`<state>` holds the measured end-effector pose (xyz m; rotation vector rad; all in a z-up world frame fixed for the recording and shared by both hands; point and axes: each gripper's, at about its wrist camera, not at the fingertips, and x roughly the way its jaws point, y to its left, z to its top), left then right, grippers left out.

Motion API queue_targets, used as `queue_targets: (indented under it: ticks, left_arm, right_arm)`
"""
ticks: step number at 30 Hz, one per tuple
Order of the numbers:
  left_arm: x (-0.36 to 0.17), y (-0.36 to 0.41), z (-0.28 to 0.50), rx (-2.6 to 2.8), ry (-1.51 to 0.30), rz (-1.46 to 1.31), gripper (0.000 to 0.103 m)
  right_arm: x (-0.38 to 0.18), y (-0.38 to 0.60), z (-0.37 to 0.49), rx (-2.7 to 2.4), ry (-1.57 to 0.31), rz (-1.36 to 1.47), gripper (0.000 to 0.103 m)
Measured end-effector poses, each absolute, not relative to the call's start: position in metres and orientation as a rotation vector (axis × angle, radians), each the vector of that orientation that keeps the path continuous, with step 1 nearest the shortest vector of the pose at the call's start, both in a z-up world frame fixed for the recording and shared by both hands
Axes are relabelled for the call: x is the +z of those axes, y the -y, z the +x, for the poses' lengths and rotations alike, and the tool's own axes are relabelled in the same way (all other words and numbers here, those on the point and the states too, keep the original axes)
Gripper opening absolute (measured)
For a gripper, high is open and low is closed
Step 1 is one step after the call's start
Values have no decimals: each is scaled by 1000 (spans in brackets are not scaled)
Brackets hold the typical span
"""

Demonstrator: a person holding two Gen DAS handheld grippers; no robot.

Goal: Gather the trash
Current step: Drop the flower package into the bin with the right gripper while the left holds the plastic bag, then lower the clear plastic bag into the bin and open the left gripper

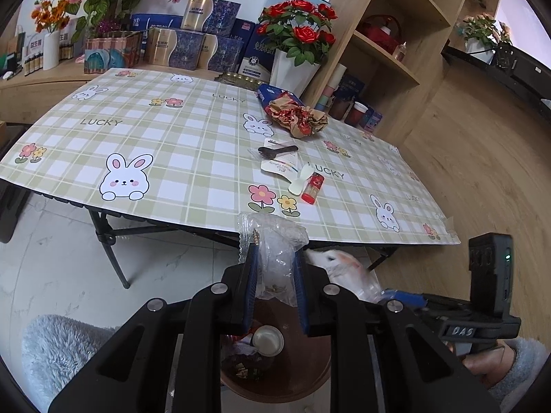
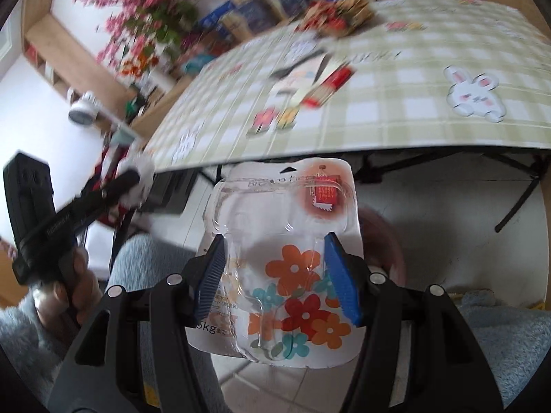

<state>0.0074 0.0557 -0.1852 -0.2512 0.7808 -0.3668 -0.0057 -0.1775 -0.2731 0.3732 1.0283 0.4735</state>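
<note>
My left gripper [image 1: 274, 261] is shut on a clear plastic wrapper [image 1: 275, 241] and holds it above a brown bin [image 1: 296, 375] that has a cup lid and scraps inside. My right gripper [image 2: 275, 258] is shut on a flowered blister pack [image 2: 286, 258], held off the table's front edge; the pack also shows in the left wrist view [image 1: 341, 265]. On the table [image 1: 155, 137] lie a crumpled red and brown wrapper [image 1: 298, 117], a blue packet [image 1: 272, 93], a black spoon on white packaging [image 1: 279, 153], a white spoon [image 1: 301, 179] and a red toothpick box [image 1: 312, 188].
Boxes and flower vases [image 1: 292, 65] stand along the table's far side. A wooden shelf unit [image 1: 389, 44] stands at the right. The folding table's black legs [image 1: 110, 247] stand on the tiled floor. A grey fluffy sleeve [image 1: 58, 347] is at lower left.
</note>
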Motion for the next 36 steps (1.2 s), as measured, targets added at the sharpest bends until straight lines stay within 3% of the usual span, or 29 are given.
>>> queue_targets:
  ticks: [14,22,24,26,30,36]
  left_arm:
    - [-192,-57,5,-360,-796,-253,20]
    - [-196,-56,8,-358,-805,-249,20]
    - [-198,-54,9,-358,-808,-239,20]
    - [-199,-53,8,-363,-809,-235,20]
    - [-201,-51,9,-369,-815,-229,20]
    - [-207,-43,11,-380,-836,-207,20]
  right_arm:
    - [-341,152,31,405,-1229,404,59]
    - [-362,168,26,347,-1191,536,61]
    - [-361,172,25,335,-1183,547,71]
    - [-354,178,21,337,-1151,566,73]
    - [-329,189,13,303,-1025,518,96]
    - [-292,211,5,269,-855,431,97]
